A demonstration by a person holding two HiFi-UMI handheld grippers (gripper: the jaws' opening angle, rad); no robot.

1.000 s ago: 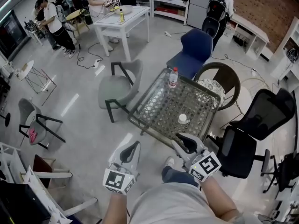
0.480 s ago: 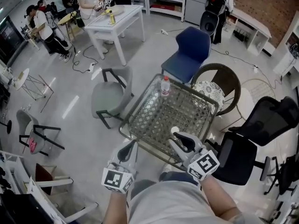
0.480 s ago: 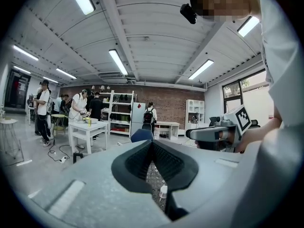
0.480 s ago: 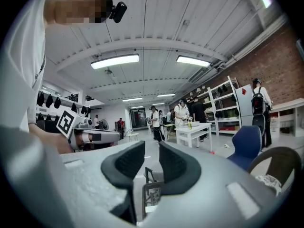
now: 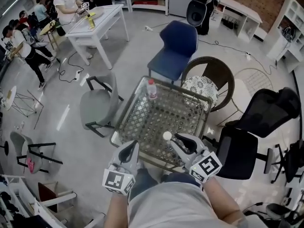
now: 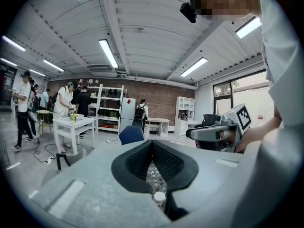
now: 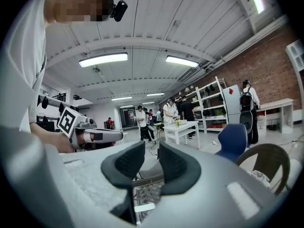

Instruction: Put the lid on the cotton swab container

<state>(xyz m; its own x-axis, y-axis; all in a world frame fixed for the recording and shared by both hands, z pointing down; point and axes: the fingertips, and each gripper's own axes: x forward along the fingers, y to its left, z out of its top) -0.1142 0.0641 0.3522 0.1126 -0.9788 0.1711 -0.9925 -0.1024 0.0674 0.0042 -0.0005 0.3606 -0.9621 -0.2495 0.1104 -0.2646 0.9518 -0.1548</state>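
Note:
A small round white-topped cotton swab container (image 5: 167, 136) stands near the front edge of a glass-topped wicker table (image 5: 142, 127). Whether its lid sits on it I cannot tell. My right gripper (image 5: 178, 139) hovers just right of it with its jaws a little apart and nothing between them. My left gripper (image 5: 134, 146) is shut and empty over the table's near edge, left of the container. In the left gripper view the container (image 6: 159, 197) shows low behind the closed jaws (image 6: 152, 144). The right gripper view (image 7: 151, 156) shows a narrow gap over the table's weave.
A plastic bottle (image 5: 151, 89) stands at the table's far side. Chairs ring the table: grey (image 5: 97, 107), blue (image 5: 173, 49), brown wicker (image 5: 209, 80) and black office (image 5: 256, 132). People stand at a white table (image 5: 92, 25) far back.
The table and container have come closer in the head view. Both grippers now reach the table's near edge, and the container lies right beside the right gripper. Jaws look unchanged.

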